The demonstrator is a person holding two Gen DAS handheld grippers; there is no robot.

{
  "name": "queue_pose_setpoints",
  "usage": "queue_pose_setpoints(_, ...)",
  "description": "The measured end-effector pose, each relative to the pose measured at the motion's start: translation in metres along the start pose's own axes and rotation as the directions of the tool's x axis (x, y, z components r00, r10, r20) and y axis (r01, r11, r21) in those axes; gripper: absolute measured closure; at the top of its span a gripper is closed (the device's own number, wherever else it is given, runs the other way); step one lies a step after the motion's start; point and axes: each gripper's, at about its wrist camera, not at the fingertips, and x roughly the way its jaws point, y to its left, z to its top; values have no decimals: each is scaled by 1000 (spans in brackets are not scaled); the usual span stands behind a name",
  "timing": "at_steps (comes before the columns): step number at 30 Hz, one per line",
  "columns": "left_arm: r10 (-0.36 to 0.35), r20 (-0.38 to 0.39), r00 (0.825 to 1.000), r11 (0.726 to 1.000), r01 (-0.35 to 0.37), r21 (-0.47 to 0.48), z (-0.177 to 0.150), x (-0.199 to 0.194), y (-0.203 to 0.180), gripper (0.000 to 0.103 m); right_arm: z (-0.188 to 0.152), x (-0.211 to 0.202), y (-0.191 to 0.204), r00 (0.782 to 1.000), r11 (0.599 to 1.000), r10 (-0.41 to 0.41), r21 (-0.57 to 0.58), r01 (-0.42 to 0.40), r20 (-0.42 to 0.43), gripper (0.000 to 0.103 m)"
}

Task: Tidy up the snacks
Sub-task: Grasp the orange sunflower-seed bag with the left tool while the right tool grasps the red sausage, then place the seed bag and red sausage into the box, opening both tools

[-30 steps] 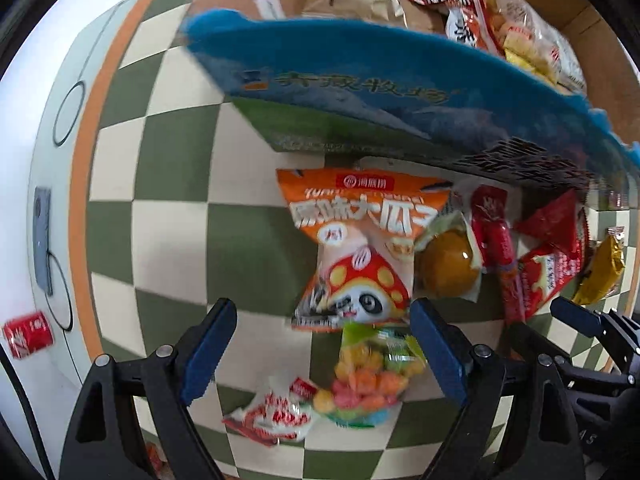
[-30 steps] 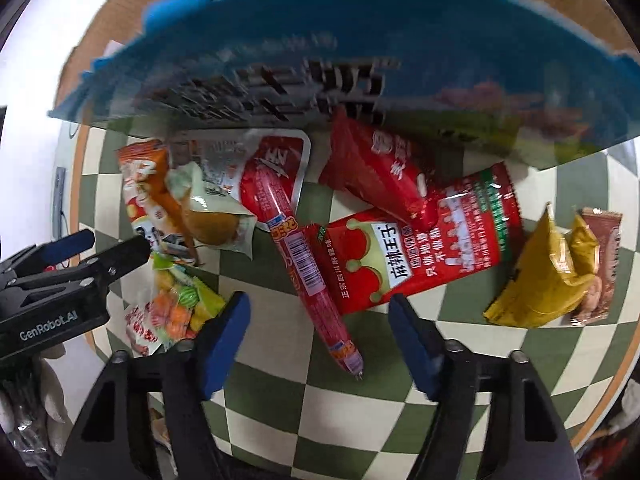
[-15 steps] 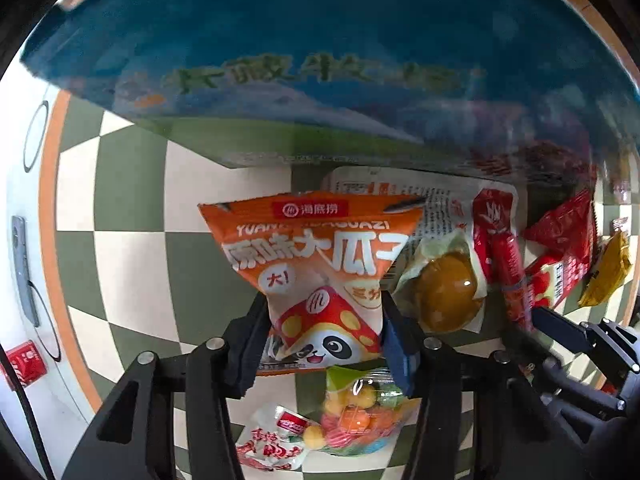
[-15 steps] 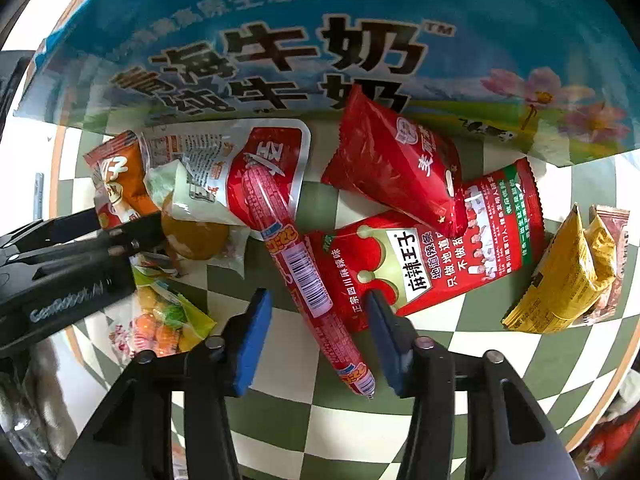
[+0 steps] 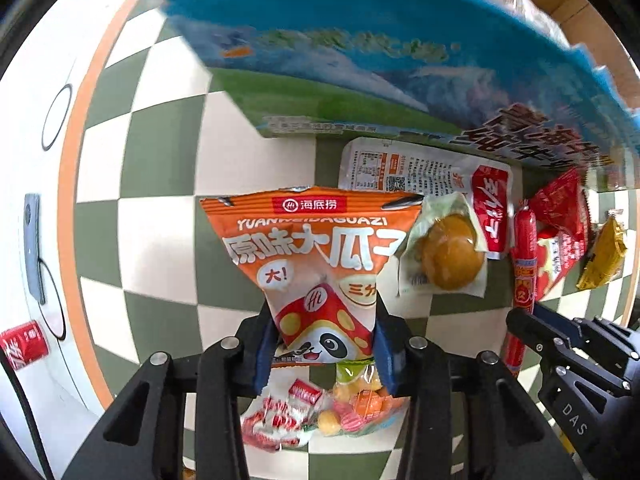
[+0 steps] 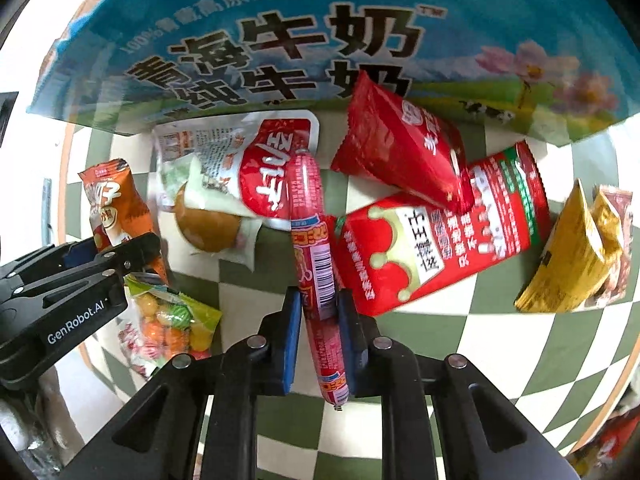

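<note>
Each hand-held gripper pinches a snack: left (image 5: pixel 324 346) the orange packet (image 5: pixel 316 256), right (image 6: pixel 318 320) the sausage stick (image 6: pixel 316 264).

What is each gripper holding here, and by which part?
Left gripper: orange sunflower-seed bag, pinched at its bottom end. Right gripper: red sausage stick, clamped along its lower half.

Black left claw (image 5: pixel 325 350), blue pads, silver screws, "GenRobot.AI" lettering.
</note>
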Motion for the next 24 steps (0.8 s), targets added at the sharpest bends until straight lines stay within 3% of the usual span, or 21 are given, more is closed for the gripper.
queue_pose_setpoints(7,-28,38,999,999,28,-18,-18,-38,6,65,-18,-28,-6,995,995,96,28,-97,15,84)
queue_pose_setpoints(17,-103,110,989,994,98,48,-34,-118,-13,65,-31,-103,-7,972,975,220,-2,-221,87,84)
queue_pose_setpoints(24,-130,147,981,989,118,84,-10,-151,-41,65,-17,-162,-10,942,954,297,-18,-298,155,84)
